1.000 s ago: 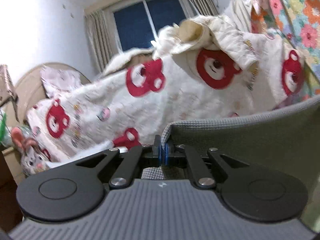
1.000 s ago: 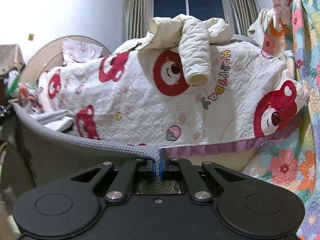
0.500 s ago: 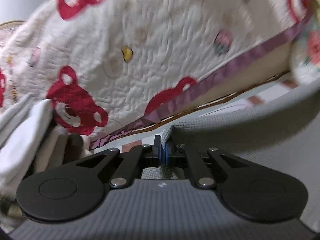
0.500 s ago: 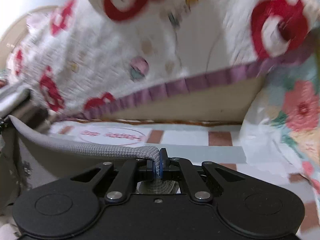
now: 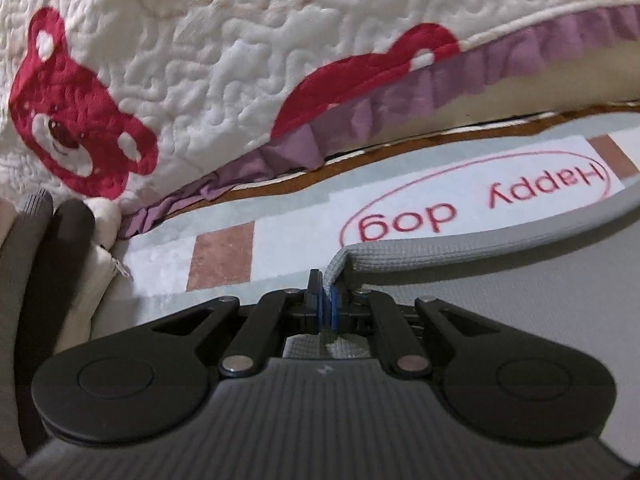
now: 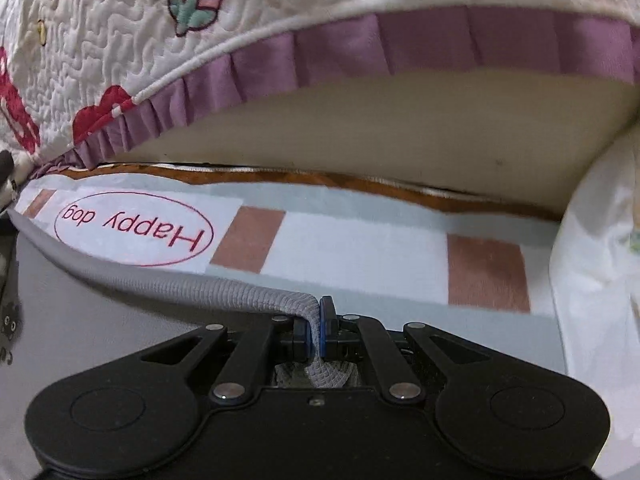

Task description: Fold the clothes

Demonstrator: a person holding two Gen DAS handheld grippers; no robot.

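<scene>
A grey ribbed knit garment (image 5: 500, 264) stretches between my two grippers just above a floor mat. My left gripper (image 5: 326, 300) is shut on one corner of its hem, and the cloth runs off to the right in the left wrist view. In the right wrist view the same grey garment (image 6: 192, 286) runs off to the left, with my right gripper (image 6: 316, 328) shut on the other corner. Both cameras now point down at the mat; most of the garment hangs below and is hidden.
A pale mat (image 6: 360, 248) with brown squares and a red "Happy dog" oval (image 5: 480, 204) covers the floor ahead. A quilt with red bears and a purple frill (image 5: 240, 80) hangs over the bed edge (image 6: 360, 128). Dark and cream clothes (image 5: 48, 240) lie left; white cloth (image 6: 600, 260) right.
Both grippers have dropped and tilted down with the garment: the window and quilt top have left the views, and the floor mat now fills them.
</scene>
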